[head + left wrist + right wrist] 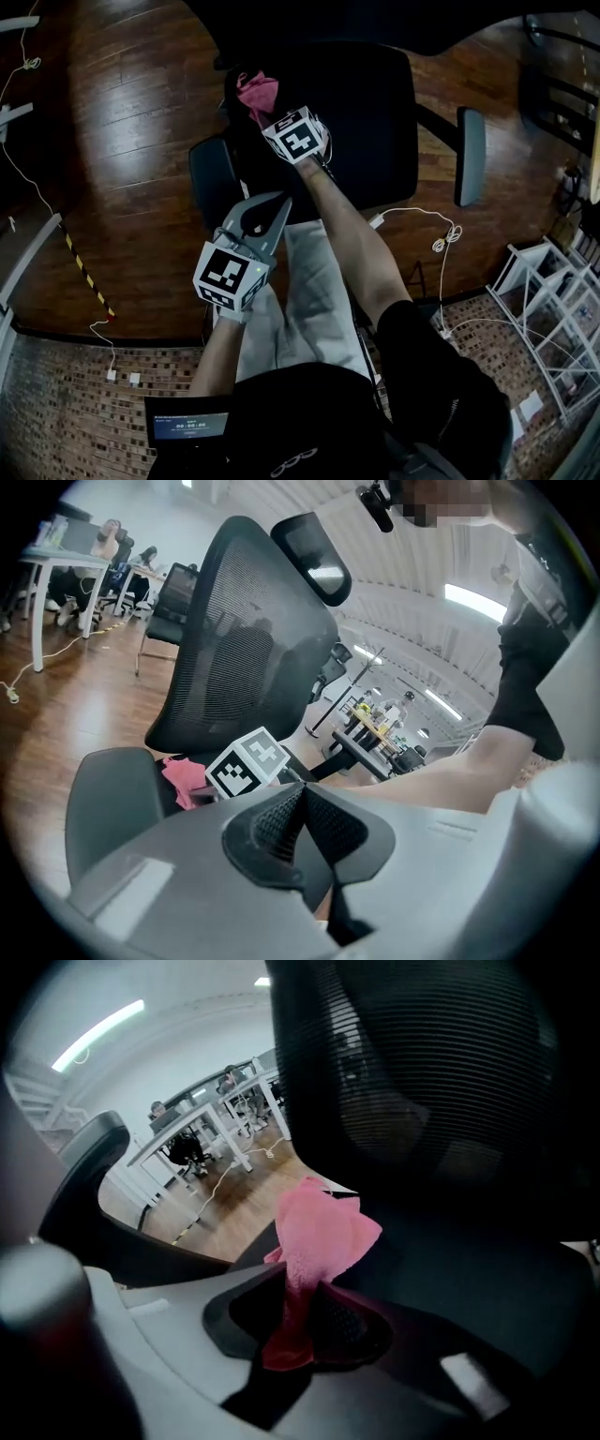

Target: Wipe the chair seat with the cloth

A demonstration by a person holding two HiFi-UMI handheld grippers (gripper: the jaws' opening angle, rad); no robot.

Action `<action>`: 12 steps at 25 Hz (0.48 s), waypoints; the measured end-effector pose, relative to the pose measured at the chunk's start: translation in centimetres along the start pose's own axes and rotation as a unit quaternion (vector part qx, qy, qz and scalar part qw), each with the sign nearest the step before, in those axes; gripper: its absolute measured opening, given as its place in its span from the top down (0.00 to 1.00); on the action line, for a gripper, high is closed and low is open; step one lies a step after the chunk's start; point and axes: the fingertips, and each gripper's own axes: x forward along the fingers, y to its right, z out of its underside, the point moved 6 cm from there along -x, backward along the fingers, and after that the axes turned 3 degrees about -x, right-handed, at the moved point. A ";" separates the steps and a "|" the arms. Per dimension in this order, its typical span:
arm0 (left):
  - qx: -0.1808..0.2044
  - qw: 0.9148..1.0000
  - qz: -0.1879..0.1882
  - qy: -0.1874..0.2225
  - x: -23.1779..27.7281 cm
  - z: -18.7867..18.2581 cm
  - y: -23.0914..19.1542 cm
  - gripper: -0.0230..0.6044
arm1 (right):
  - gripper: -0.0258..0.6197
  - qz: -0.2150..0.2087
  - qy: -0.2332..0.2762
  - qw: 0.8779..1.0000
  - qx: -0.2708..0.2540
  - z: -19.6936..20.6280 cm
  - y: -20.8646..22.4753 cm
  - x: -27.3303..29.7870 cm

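Cloth [323, 1232] pinched at a bunched edge by right gripper [272, 112], over chair seat [366, 122] back corner; soft, light, floppy, so likely needs pressing flat to wipe. Left gripper [302, 822] pressed together, empty, near seat front.

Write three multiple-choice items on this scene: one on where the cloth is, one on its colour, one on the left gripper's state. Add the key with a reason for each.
1. Where is the cloth?
A. In the left gripper
B. In the right gripper, over the chair seat
C. Lying loose on the chair seat

2. What colour is the cloth?
A. Pink
B. Blue
C. White

3. How does the left gripper stand?
A. Shut, with nothing between its jaws
B. Wide open
C. Shut on the cloth

Key:
1 B: the right gripper view shows the cloth pinched between its jaws, and the head view shows it over the seat.
2 A: it shows pink in all three views.
3 A: the left gripper view shows its jaw tips together and bare.
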 end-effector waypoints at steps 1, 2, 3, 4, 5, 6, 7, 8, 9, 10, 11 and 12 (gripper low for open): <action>-0.003 1.000 -0.002 0.003 -0.1 0.0 0.0 0.98 | 0.86 -0.015 0.002 1.000 -0.004 -0.4 -0.9 0.2; -0.005 1.000 -0.003 0.007 -0.1 -0.1 0.0 0.98 | 0.86 -0.032 0.005 0.999 -0.004 -0.8 -1.8 0.5; -0.006 1.000 -0.004 0.009 -0.1 -0.2 0.0 0.98 | 0.86 -0.051 0.011 0.999 -0.002 -1.2 -2.7 0.6; -0.007 1.000 -0.005 0.011 -0.1 -0.2 0.1 0.98 | 0.86 -0.072 0.018 0.997 0.002 -1.6 -3.5 0.6; -0.007 1.000 -0.005 0.013 0.0 -0.2 0.3 0.98 | 0.86 -0.097 0.028 0.995 0.006 -2.0 -4.3 0.6; -0.007 1.000 -0.006 0.014 0.0 -0.2 0.4 0.98 | 0.86 -0.123 0.037 0.992 0.009 -2.3 -5.1 0.5; -0.007 1.000 -0.007 0.014 0.1 -0.2 0.5 0.98 | 0.86 -0.145 0.044 0.988 0.009 -2.5 -5.8 0.5; -0.008 1.000 -0.009 0.014 0.2 -0.1 0.5 0.98 | 0.86 -0.157 0.044 0.987 0.007 -2.4 -6.2 0.5; -0.009 1.000 -0.011 0.015 0.2 -0.1 0.4 0.98 | 0.86 -0.156 0.037 0.987 0.005 -2.0 -6.2 0.7; -0.010 1.000 -0.012 0.016 0.2 0.0 0.4 0.98 | 0.86 -0.145 0.027 0.989 0.004 -1.5 -5.9 0.9; -0.011 1.000 -0.014 0.017 0.2 0.0 0.3 0.98 | 0.86 -0.129 0.016 0.991 0.003 -0.9 -5.4 1.1; -0.012 1.000 -0.014 0.018 0.2 -0.1 0.2 0.98 | 0.86 -0.115 0.008 0.993 0.004 -0.4 -4.7 1.1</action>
